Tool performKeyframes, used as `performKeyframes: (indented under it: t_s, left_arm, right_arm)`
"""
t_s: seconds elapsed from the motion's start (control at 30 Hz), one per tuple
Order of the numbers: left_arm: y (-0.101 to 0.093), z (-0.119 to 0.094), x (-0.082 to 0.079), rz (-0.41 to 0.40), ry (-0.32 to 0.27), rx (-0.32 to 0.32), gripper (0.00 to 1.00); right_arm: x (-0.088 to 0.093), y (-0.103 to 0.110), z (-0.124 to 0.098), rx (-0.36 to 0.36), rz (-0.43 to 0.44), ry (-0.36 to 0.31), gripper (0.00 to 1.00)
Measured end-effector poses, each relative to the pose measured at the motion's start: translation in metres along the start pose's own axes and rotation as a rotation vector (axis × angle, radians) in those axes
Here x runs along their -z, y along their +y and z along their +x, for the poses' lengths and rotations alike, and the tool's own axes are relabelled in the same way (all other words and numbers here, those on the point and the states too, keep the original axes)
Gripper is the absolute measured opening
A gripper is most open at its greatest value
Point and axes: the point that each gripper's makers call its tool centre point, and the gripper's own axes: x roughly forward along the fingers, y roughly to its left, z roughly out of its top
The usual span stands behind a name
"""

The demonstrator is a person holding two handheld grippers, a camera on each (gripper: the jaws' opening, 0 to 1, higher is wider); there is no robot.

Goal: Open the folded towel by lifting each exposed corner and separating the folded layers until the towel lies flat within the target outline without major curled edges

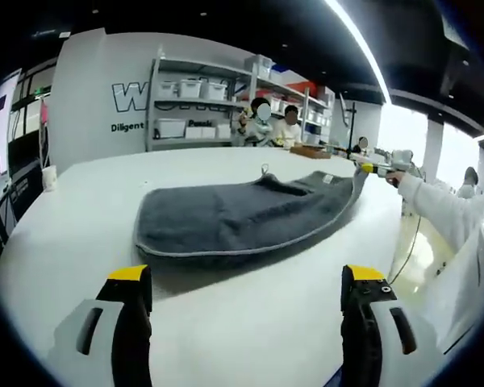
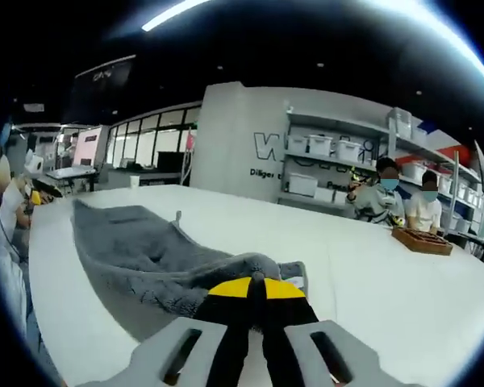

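Note:
A dark grey towel (image 1: 242, 218) lies folded on the white table (image 1: 89, 210), with a small hanging loop at its far edge. My left gripper (image 1: 246, 278) hovers just short of the towel's near edge, its yellow-tipped jaws wide open and holding nothing. At the towel's far right corner the right gripper (image 1: 375, 168) pinches the cloth and lifts it slightly. In the right gripper view, my right gripper (image 2: 254, 288) is shut on that raised corner of the towel (image 2: 145, 250), which stretches away to the left.
A person's white sleeve (image 1: 448, 211) reaches in from the right. Shelves with white bins (image 1: 198, 105) and seated people stand behind the table. A wooden tray (image 2: 423, 239) rests at the table's far side, and a white cup (image 1: 48, 176) near its left edge.

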Motion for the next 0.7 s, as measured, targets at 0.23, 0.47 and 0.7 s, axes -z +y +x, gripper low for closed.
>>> performKeyframes:
  t_s: [0.23,0.47,0.7]
  left_arm:
    - [-0.002,0.003,0.003,-0.005,0.003,0.011,0.96]
    - [-0.003,0.005,0.007,-0.01,0.013,0.021,0.95]
    - [0.0,0.005,0.01,-0.016,0.019,0.024,0.95]
  right_arm:
    - [0.029,0.012,-0.028,0.01,0.006,0.055,0.0]
    - [0.048,0.027,-0.054,0.02,0.037,0.077,0.0]
    - [0.062,0.036,-0.072,0.034,0.081,0.077,0.0]
